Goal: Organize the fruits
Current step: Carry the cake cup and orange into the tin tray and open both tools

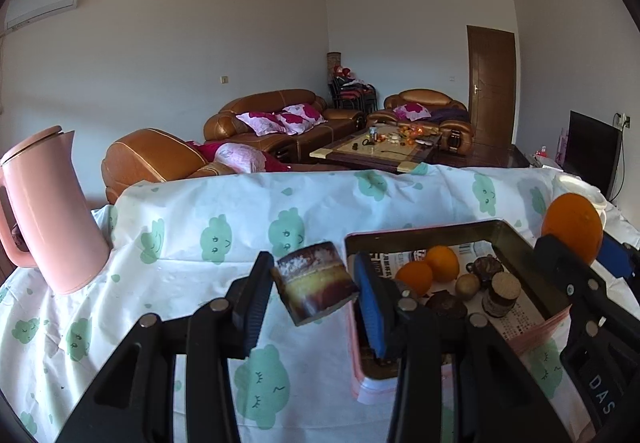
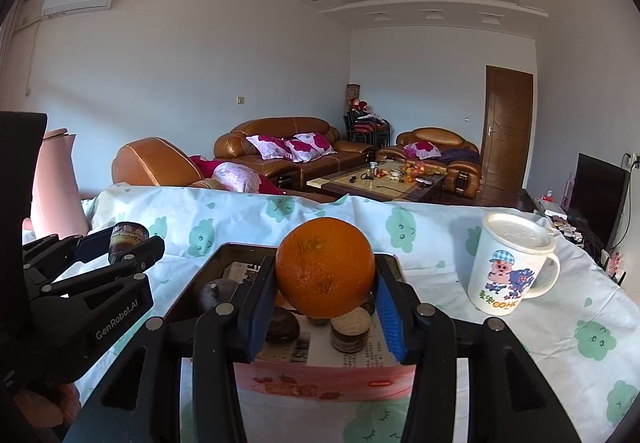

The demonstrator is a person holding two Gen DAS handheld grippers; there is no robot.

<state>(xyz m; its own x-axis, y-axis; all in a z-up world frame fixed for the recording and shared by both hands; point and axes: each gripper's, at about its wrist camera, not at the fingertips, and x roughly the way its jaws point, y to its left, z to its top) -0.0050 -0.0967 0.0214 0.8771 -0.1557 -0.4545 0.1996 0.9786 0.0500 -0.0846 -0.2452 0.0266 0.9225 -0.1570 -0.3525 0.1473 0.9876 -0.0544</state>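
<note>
Your right gripper [image 2: 325, 279] clamps a big orange [image 2: 325, 267] between its blue pads, held in the air above the box [image 2: 320, 379]; your left gripper [image 1: 316, 279] grips a short brown-and-yellow cylinder piece [image 1: 316, 281], tilted, just left of the box's edge, above the tablecloth [image 1: 200, 227]; inside the box, on printed paper, lie two smaller oranges [image 1: 430, 269], a kiwi [image 1: 467, 286] and some dark pieces; a pink jug [image 1: 48, 211] stands at the far left; a white cartoon mug [image 2: 510, 263] stands right of the box.
</note>
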